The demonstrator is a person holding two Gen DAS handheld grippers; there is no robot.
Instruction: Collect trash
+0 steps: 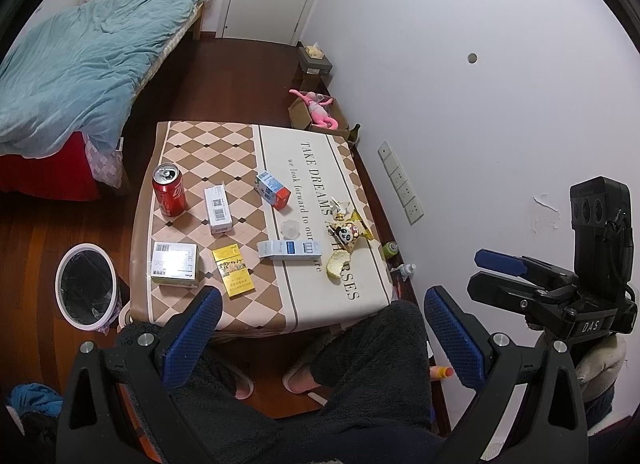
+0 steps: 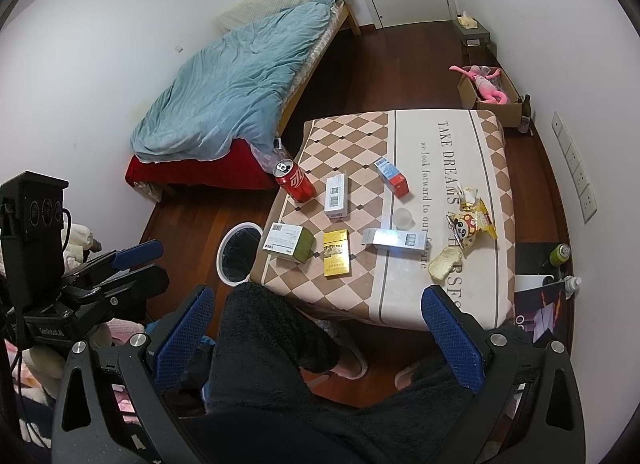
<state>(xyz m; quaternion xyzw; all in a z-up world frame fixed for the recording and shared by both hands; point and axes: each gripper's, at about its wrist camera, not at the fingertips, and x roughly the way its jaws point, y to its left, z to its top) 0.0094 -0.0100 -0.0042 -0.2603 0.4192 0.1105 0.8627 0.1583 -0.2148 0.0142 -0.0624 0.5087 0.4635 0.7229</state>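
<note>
A blue bed [image 1: 80, 64] sits by the wall. The table [image 1: 304, 304] is covered in trash: a red can [image 1: 170, 190], boxes [image 1: 174, 264], a snack bag [image 1: 350, 232] and a peel [image 1: 338, 262]. The bin [image 1: 88, 288] stands on the floor just beside the table. The left gripper [image 1: 320, 328] and right gripper [image 2: 320, 336] are both spread wide, holding nothing, up above the table's near edge.

Table [image 1: 256, 136] centre, bed [image 1: 80, 64] behind-left. Bin [image 1: 88, 288] on floor at table's left near corner. On table: can [image 1: 170, 190] far left, box [image 1: 175, 264] nearer, in front of can. Carton [image 1: 289, 250] mid-table, wrapper [image 1: 350, 232] right of it, peel [image 1: 338, 264] just before wrapper. Toy [image 1: 318, 108] in cardboard box [image 1: 300, 114] behind table, by wall.
</note>
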